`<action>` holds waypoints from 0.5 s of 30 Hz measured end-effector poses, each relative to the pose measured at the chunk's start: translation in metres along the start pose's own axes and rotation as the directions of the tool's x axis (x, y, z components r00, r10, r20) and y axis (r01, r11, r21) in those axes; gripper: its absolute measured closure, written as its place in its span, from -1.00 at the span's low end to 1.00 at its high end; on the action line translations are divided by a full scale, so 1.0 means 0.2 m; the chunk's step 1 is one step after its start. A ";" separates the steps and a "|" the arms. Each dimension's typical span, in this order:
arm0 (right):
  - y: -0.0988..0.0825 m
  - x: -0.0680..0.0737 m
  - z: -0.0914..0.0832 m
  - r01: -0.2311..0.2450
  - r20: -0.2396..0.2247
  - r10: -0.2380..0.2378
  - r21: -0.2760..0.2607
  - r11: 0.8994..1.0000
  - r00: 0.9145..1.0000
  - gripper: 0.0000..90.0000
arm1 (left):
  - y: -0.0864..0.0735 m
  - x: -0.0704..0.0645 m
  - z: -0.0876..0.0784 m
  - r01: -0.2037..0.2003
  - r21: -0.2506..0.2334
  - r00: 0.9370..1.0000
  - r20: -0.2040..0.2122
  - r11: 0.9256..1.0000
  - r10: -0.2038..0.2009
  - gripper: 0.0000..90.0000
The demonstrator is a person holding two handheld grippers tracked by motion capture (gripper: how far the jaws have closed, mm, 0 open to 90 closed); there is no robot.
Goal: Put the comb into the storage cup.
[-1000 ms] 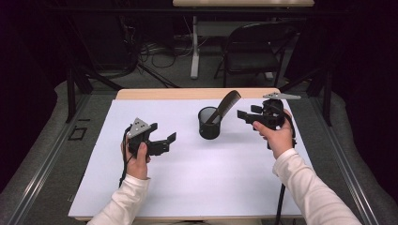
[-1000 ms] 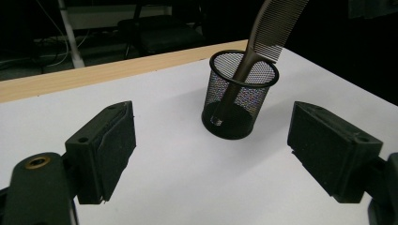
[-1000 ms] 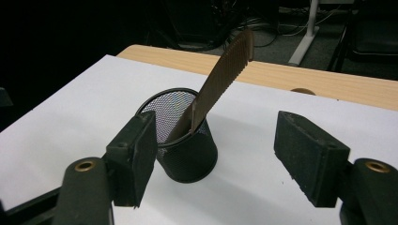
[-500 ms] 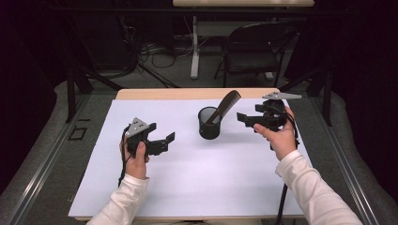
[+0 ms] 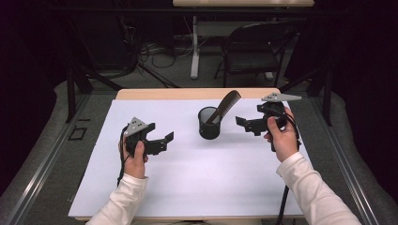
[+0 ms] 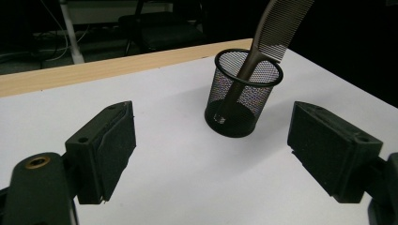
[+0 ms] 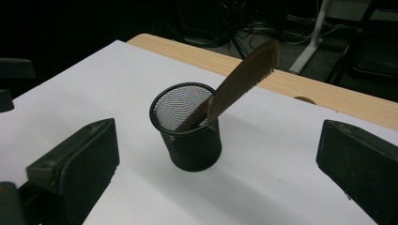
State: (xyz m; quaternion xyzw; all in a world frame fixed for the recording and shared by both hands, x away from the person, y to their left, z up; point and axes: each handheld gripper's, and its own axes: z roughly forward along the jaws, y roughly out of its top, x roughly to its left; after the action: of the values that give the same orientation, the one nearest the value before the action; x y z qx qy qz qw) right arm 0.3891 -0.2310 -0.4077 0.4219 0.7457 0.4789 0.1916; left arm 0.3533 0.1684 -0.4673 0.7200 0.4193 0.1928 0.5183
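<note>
A brown comb (image 5: 225, 105) stands handle-down in a black mesh cup (image 5: 209, 123), its toothed end leaning over the rim toward the right. The cup sits upright on the white sheet (image 5: 197, 178), near the far middle. To its right hovers the right gripper (image 5: 248, 123), whose jaws have just been opening and now stand wide with nothing between them, near the comb but not touching it. The left gripper (image 5: 165, 140) hangs to the left of the cup, well apart from it, jaws likewise spread and empty. The placing of the comb in the cup looks done, the release being the step in hand; the next move probably calls only for drawing the right hand (image 5: 281, 138) clear without knocking the leaning comb. The sheet covers a wooden table (image 5: 187, 93); beyond it are a dark folding chair (image 5: 253, 51), cables on the floor (image 5: 155, 47) and a pale table leg (image 5: 194, 47).
</note>
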 end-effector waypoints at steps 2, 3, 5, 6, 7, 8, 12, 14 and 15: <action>0.00 0.01 0.00 0.009 0.003 -0.009 -0.003 1.000 1.000 -1.00 | 0.00 0.00 0.00 0.000 -0.002 1.000 0.002 1.000 0.000 -0.65; 0.00 0.02 0.00 0.015 0.004 -0.015 -0.003 1.000 1.000 -1.00 | 0.00 0.00 0.00 0.000 -0.003 1.000 0.004 1.000 0.000 -0.65; 0.00 0.03 0.00 0.026 0.008 -0.026 -0.005 1.000 1.000 -1.00 | 0.00 0.00 0.00 -0.001 -0.001 1.000 0.006 1.000 0.001 -0.65; 0.00 0.03 0.00 0.033 0.008 -0.033 -0.005 0.999 0.999 -1.00 | 0.00 0.00 0.00 -0.001 0.000 1.000 0.008 1.000 0.001 -0.65; 0.00 0.04 0.00 0.035 0.010 -0.035 -0.004 0.999 0.999 -1.00 | 0.00 0.00 0.00 -0.002 0.000 1.000 0.009 1.000 0.002 -0.65; 0.00 0.04 0.00 0.037 0.013 -0.037 -0.004 0.999 0.999 -1.00 | 0.00 0.00 0.00 -0.001 -0.001 1.000 0.010 1.000 0.001 -0.65; 0.00 0.05 0.00 0.048 0.020 -0.048 -0.008 0.999 0.999 -1.00 | 0.00 0.00 0.00 -0.001 0.001 1.000 0.012 1.000 0.001 -0.65; 0.00 0.05 0.00 0.053 0.019 -0.053 -0.004 0.999 0.998 -1.00 | 0.00 0.01 0.00 0.001 -0.001 1.000 0.014 1.000 -0.001 -0.65; 0.00 0.05 0.00 0.053 0.017 -0.053 -0.002 0.999 0.998 -1.00 | 0.00 0.01 -0.01 0.001 -0.001 1.000 0.015 1.000 -0.001 -0.65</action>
State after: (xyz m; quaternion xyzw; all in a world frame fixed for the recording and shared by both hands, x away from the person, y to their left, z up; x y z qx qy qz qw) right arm 0.3834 -0.2228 -0.4063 0.4059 0.7542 0.4710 0.2111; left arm 0.3534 0.1700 -0.4663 0.7209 0.4156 0.1876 0.5219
